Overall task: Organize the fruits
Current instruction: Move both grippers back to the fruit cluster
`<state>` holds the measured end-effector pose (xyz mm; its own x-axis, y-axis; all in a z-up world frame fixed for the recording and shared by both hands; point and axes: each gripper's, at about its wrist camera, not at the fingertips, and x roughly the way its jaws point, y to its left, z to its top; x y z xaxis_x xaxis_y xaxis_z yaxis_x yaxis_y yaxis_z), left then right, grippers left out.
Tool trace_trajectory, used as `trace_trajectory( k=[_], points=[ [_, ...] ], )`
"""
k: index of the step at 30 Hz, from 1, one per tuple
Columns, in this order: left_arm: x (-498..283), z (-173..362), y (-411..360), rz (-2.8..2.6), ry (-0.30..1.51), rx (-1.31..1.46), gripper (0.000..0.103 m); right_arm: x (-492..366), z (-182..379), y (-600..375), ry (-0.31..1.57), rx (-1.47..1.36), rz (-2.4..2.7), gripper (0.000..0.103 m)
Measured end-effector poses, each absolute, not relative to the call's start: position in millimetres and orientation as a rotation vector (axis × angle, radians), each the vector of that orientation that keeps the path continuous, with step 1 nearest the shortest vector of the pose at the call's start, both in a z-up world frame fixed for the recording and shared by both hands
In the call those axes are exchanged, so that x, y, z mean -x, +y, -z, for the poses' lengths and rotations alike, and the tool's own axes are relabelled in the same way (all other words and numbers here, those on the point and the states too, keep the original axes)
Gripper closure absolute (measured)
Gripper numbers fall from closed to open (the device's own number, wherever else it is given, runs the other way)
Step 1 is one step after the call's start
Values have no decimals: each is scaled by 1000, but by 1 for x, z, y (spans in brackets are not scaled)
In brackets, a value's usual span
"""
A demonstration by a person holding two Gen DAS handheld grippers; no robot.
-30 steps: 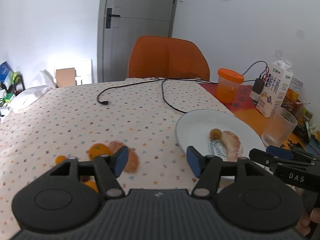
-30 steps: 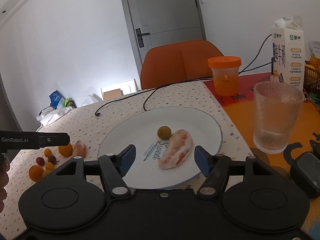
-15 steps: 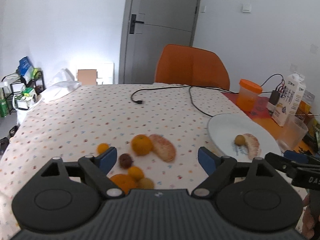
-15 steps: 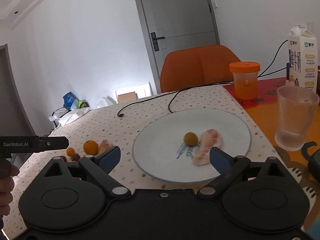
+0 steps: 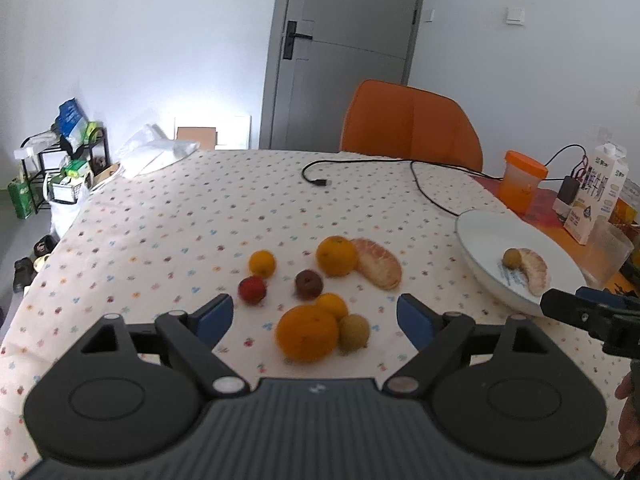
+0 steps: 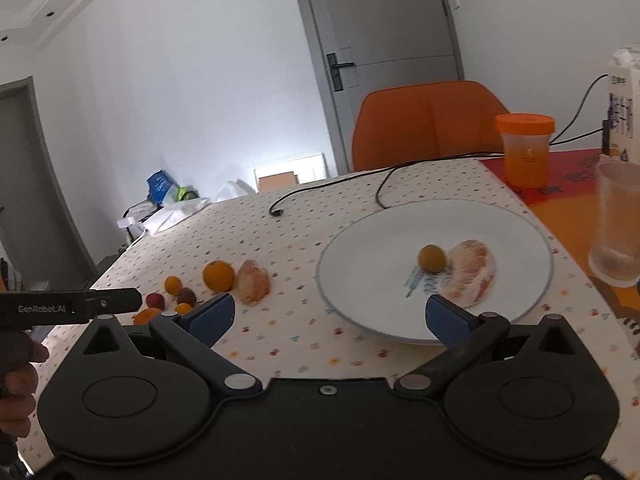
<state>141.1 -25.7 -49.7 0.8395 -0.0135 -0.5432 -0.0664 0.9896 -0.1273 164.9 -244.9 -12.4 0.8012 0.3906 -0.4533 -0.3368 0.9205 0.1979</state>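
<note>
Several loose fruits lie on the dotted tablecloth: a big orange, a greenish-brown fruit, a dark red fruit, a red one, smaller oranges and a peeled pomelo segment. My left gripper hangs open over this cluster, gripping nothing. The white plate holds a small yellow-brown fruit and a second pomelo segment. My right gripper is at the plate's near-left rim, its jaws opening with nothing between them.
A black cable runs across the far table. An orange-lidded jar, a ribbed glass and a milk carton stand right of the plate. An orange chair sits behind the table.
Both grippers' jaws have spread much wider. The left gripper has swung left from the plate to the fruit cluster. The right gripper has drifted left, so the plate now sits to its right.
</note>
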Motion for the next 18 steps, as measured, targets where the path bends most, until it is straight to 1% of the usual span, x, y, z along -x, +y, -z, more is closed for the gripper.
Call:
trace_trajectory(
  k=[12,18],
  points=[
    [-140,62,-5,-18,585,191,16,-163,18,-217,540,-88,-456,0],
    [-142,70,-4,-1,591,203,18,-163,21,-204,554,-72,-487,0]
  ],
)
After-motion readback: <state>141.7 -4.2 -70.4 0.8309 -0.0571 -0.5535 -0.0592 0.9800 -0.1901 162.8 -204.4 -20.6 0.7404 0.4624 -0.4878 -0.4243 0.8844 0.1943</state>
